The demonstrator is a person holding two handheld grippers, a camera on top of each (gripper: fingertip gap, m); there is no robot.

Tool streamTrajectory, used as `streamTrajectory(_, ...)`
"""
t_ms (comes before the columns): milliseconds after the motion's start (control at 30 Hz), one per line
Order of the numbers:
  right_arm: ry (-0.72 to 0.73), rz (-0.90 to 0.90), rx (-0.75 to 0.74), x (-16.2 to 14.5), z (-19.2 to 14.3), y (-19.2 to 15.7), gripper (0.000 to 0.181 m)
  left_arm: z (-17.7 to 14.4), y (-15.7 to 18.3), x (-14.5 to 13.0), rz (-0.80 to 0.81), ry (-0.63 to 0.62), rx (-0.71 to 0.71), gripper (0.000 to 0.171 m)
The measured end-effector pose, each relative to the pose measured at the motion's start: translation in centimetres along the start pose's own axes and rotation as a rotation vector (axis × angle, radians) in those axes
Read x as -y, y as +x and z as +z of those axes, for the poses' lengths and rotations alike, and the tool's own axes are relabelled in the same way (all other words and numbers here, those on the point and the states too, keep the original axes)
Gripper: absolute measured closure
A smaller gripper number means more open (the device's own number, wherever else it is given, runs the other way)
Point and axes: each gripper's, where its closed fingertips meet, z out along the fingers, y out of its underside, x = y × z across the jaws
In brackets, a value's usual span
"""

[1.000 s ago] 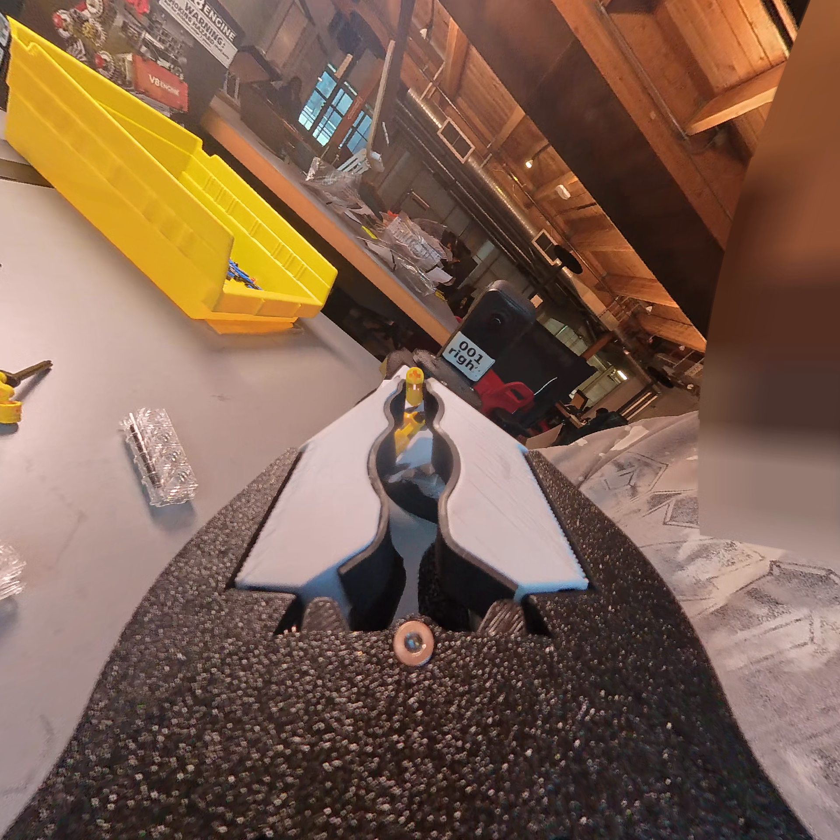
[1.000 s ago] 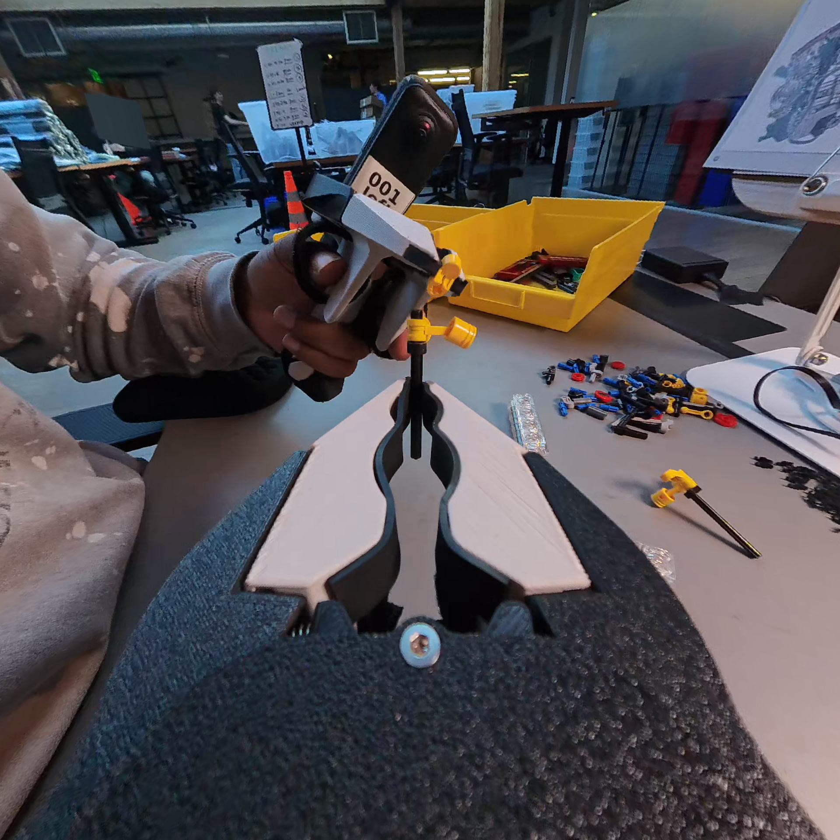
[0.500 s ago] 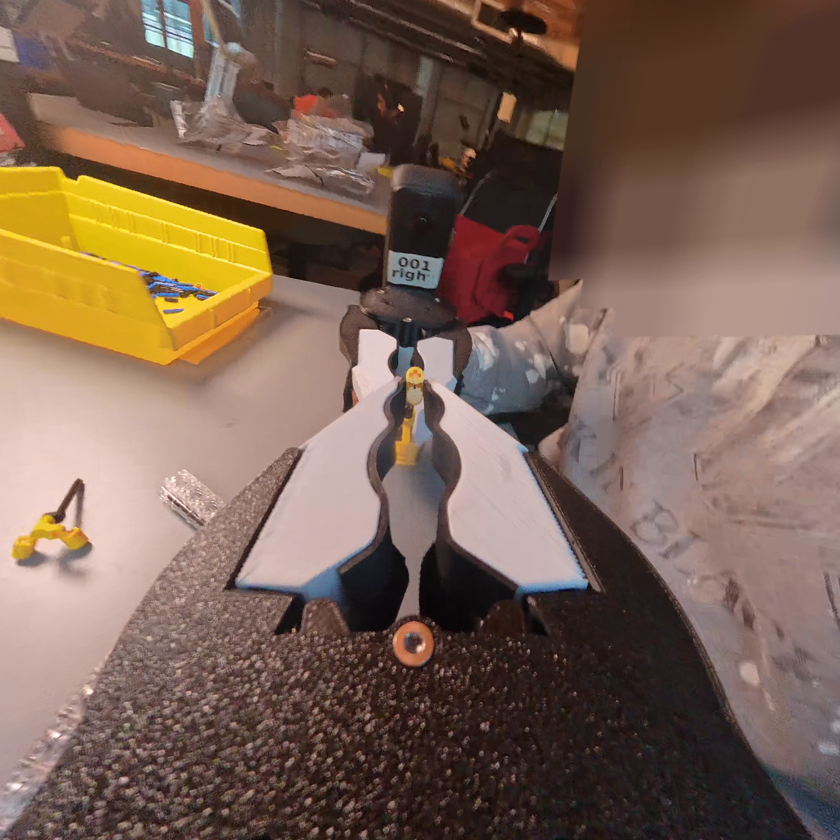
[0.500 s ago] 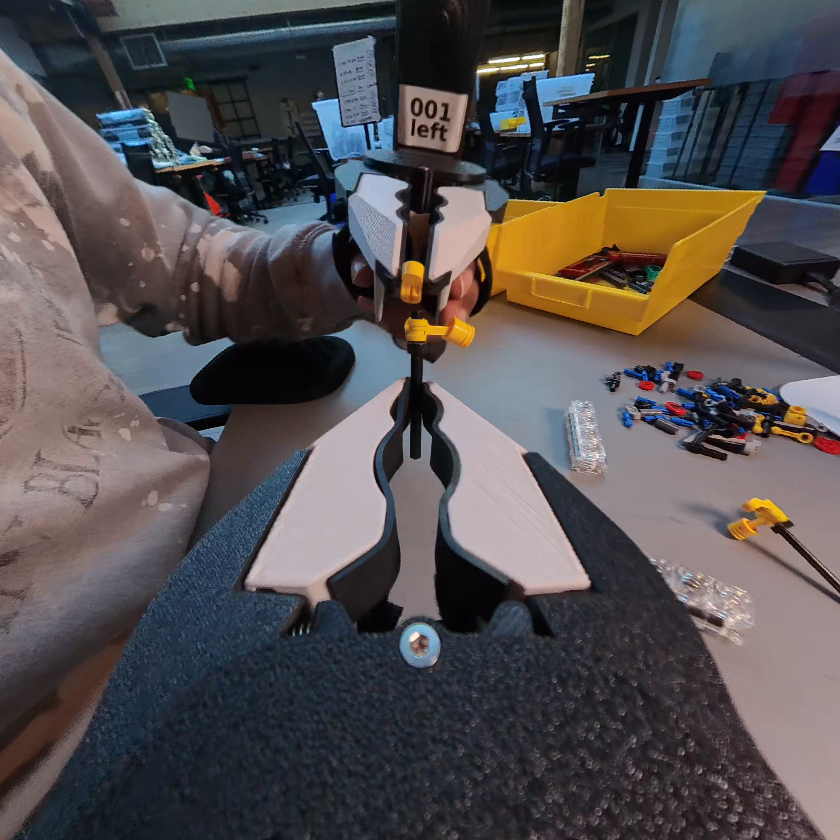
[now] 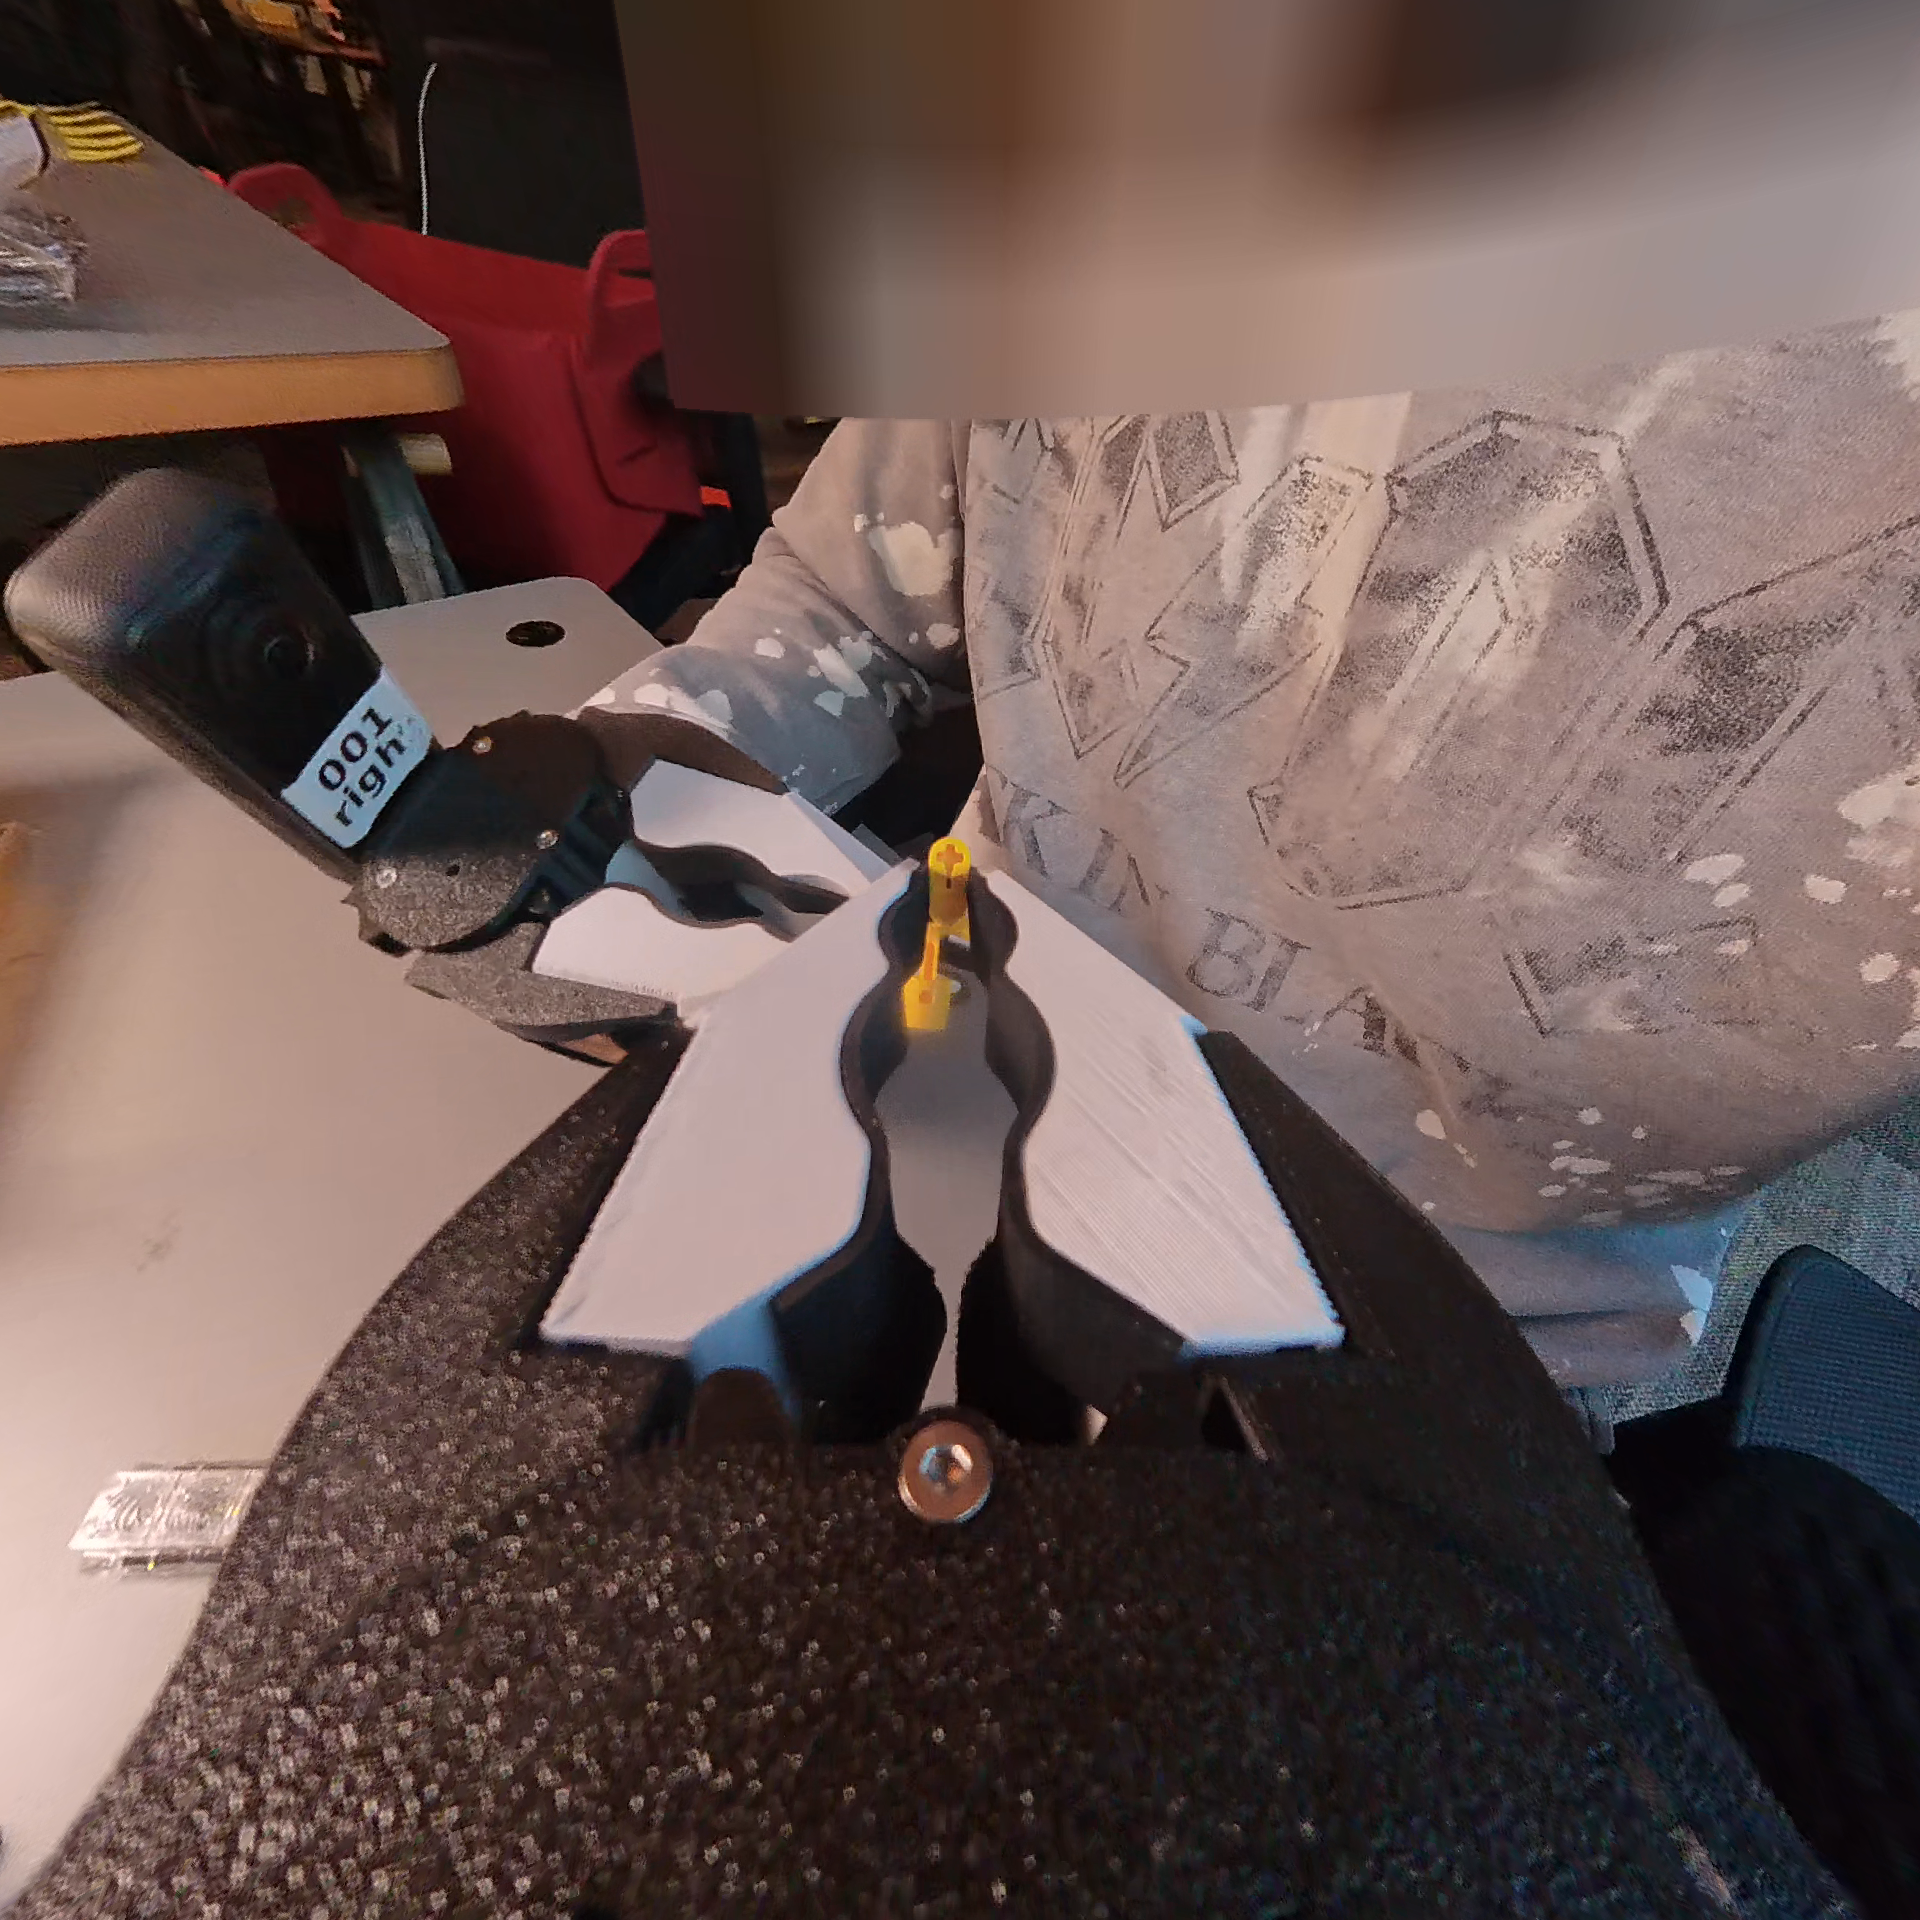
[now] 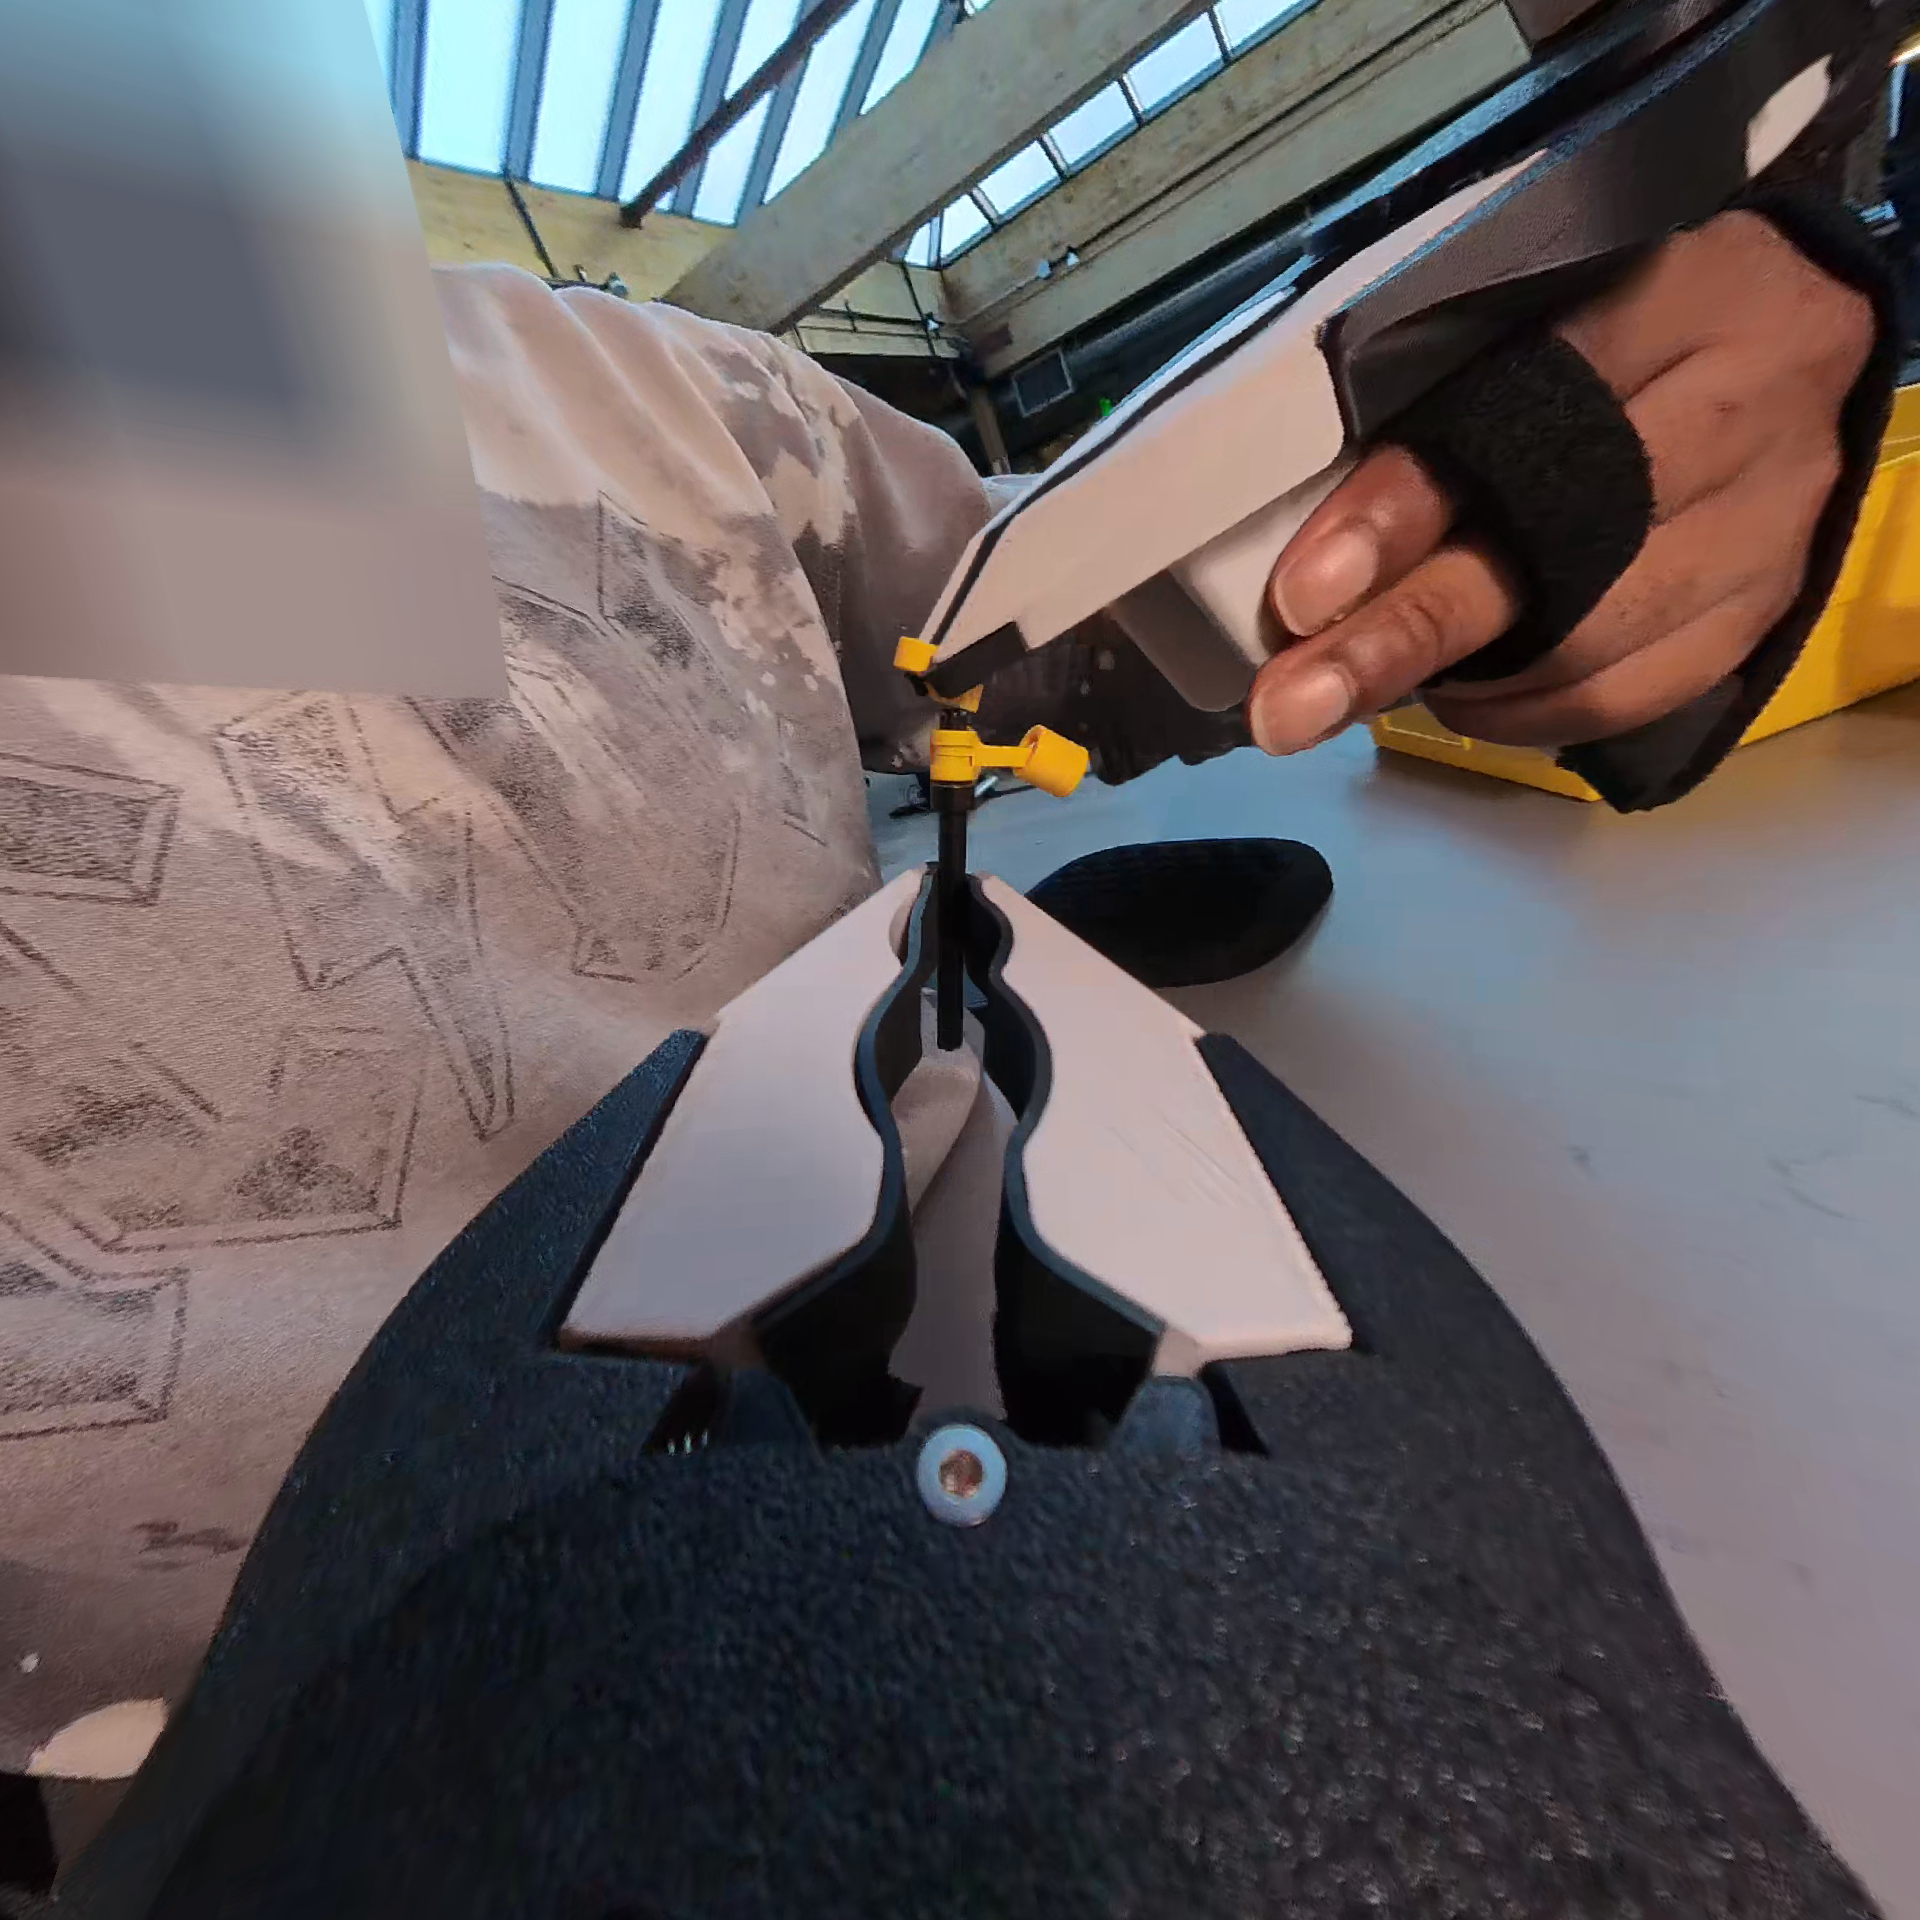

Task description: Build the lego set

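Grey desk (image 6: 1558, 1091) spread at 3 o'clock. Right hand-held gripper (image 6: 948, 914) clamped narrow on a black rod (image 6: 948, 966), long axis toward 12 o'clock, a yellow connector (image 6: 997, 756) on its far end. Left hand-held gripper (image 5: 948, 883) pinched on a yellow piece (image 5: 940, 935), long axis toward 12 o'clock, above the desk.

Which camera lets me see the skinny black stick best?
The right wrist view: the black stick stands upright, clamped between the right gripper fingers. The left wrist view shows only its yellow pieces, not the stick.
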Motion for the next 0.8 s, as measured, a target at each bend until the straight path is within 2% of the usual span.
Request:
streamTrajectory(533,-0.009,0.004,0.119,-0.8,0.7,-1.7,0.179,1.8,1.2,-0.1,0.089,-0.147,-0.087,0.164)
streamTrajectory(800,0.035,-0.033,0.247,-0.5,1.1,-4.0,0.18,3.4,2.4,1.0,0.206,-0.207,-0.12,0.164)
